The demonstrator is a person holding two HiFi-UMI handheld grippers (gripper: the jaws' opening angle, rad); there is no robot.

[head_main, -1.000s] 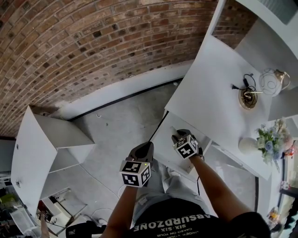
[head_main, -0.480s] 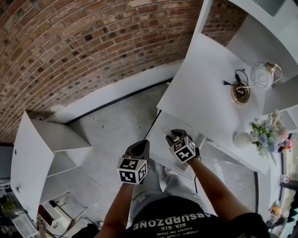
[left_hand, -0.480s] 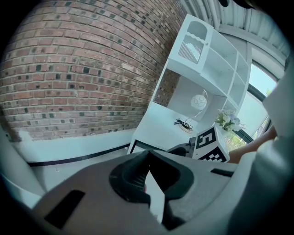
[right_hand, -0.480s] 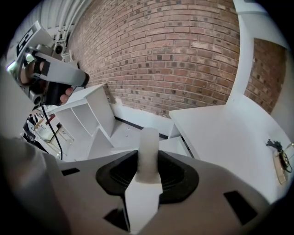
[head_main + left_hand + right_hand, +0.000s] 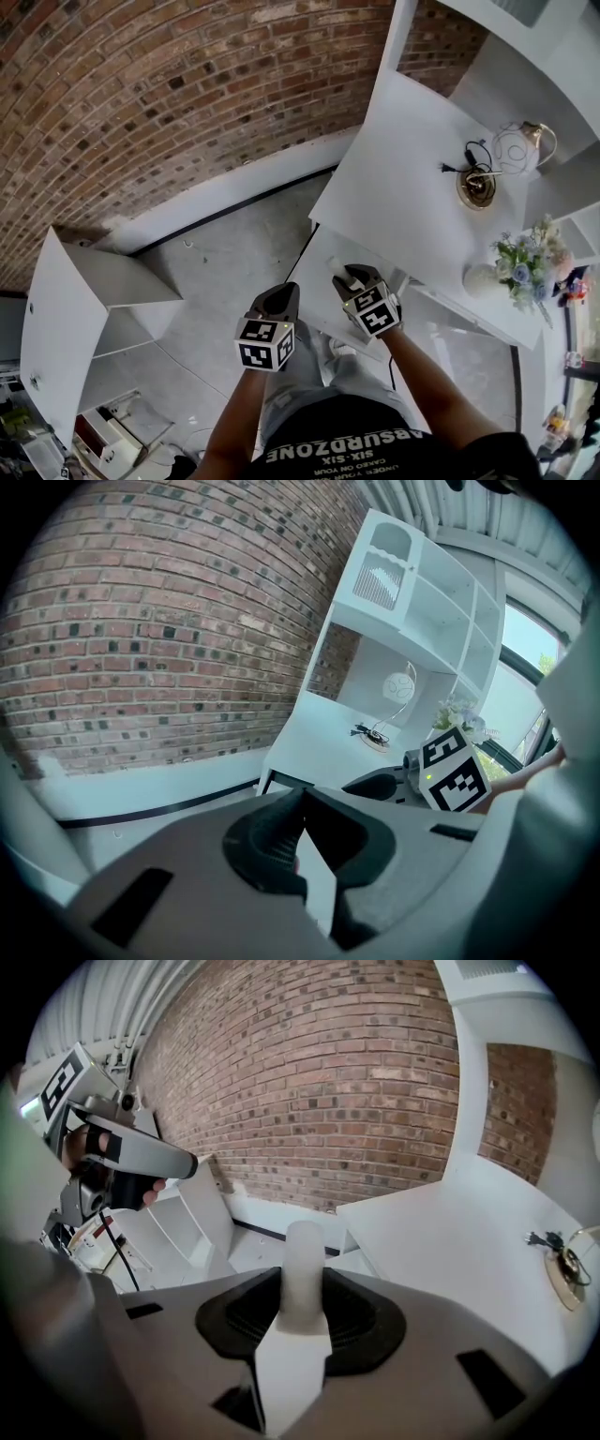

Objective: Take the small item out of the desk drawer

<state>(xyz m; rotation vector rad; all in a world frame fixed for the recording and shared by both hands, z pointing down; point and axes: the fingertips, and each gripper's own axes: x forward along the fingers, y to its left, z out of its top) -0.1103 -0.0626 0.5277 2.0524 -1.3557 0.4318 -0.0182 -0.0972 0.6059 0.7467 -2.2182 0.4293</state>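
Right hand-held gripper (image 5: 302, 1314) is clamped on the item (image 5: 303, 1269), a small white cylinder. The cylinder stands upright between the pads, its upper half projecting past the jaw tips. In the head view the right hand-held gripper (image 5: 345, 275) sits over the open drawer (image 5: 314, 284), which projects from under the front edge of the bench (image 5: 412, 178). The item (image 5: 335, 266) is therefore at the jaw tips, not on the drawer floor.

Left hand-held gripper (image 5: 298, 822) has its jaws together with nothing between them. In the head view it (image 5: 284, 292) is just beside the drawer's near corner and touches nothing.

Step in hand: extraction. The grasp is made. Judged from the head view, the item appears clear of the drawer, though white on white makes the gap hard to confirm.

Next move:
1. Hold the grip firm; a smooth cylinder can slip or tilt between the pads.
2. Carry the item away from the drawer opening, clear of the bench edge.
3. Set it down on bare bench top.
4. Use the left hand-held gripper for the drawer front if closing is required.
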